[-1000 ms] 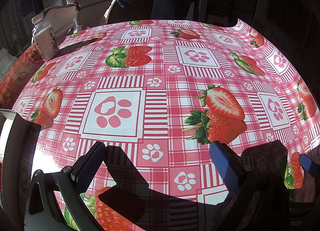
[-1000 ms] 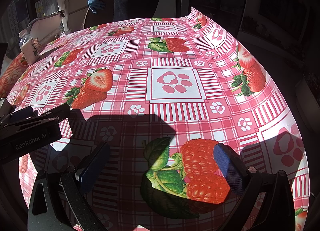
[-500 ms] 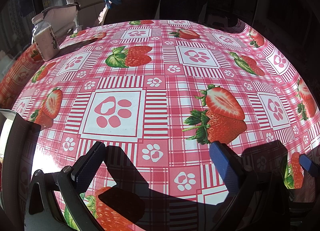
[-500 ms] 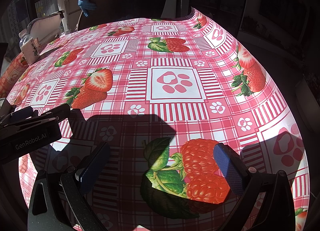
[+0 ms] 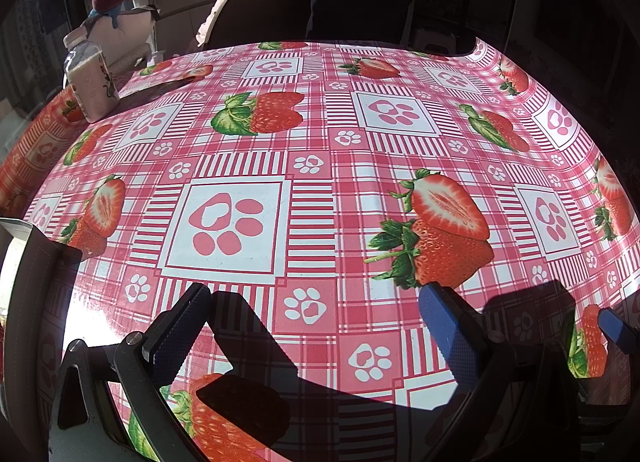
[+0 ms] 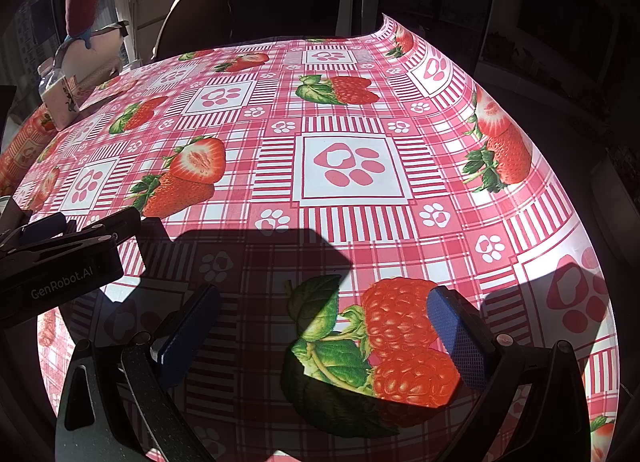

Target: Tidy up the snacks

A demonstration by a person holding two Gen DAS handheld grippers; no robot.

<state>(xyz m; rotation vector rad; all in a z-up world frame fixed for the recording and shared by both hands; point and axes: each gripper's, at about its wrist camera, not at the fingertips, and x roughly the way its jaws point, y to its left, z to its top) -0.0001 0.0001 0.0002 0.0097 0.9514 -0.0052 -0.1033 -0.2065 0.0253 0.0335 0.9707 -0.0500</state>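
While both the left gripper [image 5: 316,326] and right gripper [image 6: 324,322] hover with fingers spread apart, a bottle [image 5: 91,80] stands at the desk's [image 5: 312,190] far corner.

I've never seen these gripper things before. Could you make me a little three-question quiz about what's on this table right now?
1. True or false: the left gripper is shut on a snack.
2. Where does the bottle stand? A. far left corner of the tablecloth; B. between the right gripper's fingers; C. on the floor.
3. Fill in: a person's gloved hand is just above the bottle's ____.

Key: 1. False, both grippers are open and hold nothing. 2. A. 3. cap.
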